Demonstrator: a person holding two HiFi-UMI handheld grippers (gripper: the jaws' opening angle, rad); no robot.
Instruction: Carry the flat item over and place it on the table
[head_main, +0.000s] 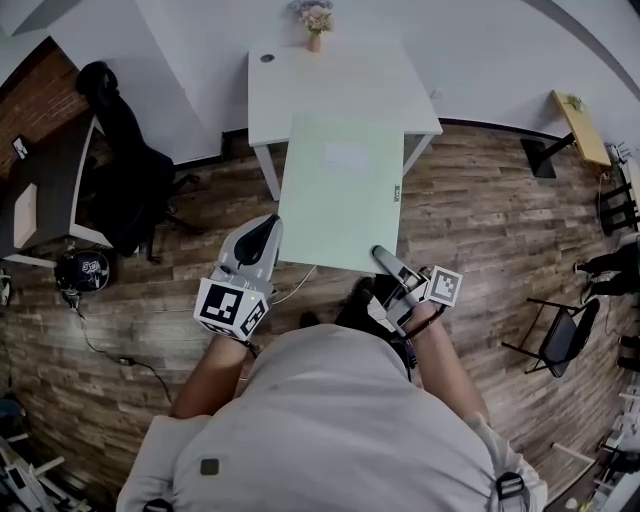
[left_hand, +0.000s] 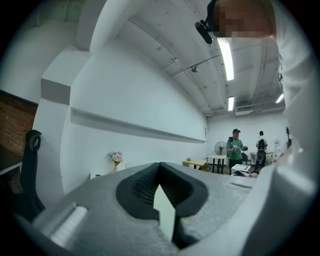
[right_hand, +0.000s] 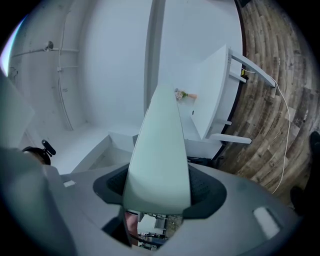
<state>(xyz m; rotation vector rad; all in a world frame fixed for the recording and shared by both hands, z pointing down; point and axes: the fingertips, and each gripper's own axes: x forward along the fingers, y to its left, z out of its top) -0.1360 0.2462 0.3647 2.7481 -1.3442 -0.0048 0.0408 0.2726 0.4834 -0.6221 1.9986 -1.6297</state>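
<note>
In the head view, the person stands on the wooden floor (head_main: 480, 200) and holds a pale green flat board (head_main: 340, 190) in front of the body with both tools. The board lies almost level in the air. Its far edge reaches over the near edge of the white table (head_main: 330, 80), and the rest hangs above the floor. The left gripper (head_main: 270, 232) bites the near left corner of the board, and the right gripper (head_main: 382, 254) bites the near edge close to the right corner. A vase of flowers (head_main: 314, 20) stands at the far edge of the table. A black office chair (head_main: 125, 170) is to the left, beside a dark desk (head_main: 40, 190).

In the left gripper view, the two dark jaws are closed on the board (left_hand: 165, 215), which shows here edge-on as a thin pale strip between them. Behind it are a white wall, the vase of flowers (left_hand: 116, 159), and far away a person in a green top (left_hand: 235, 149).

In the right gripper view, the jaws are clamped on the board (right_hand: 157, 145), which runs out from between the pads as a broad pale tongue toward the white table (right_hand: 215, 100). The wooden floor (right_hand: 275, 75) fills the right side.
</note>
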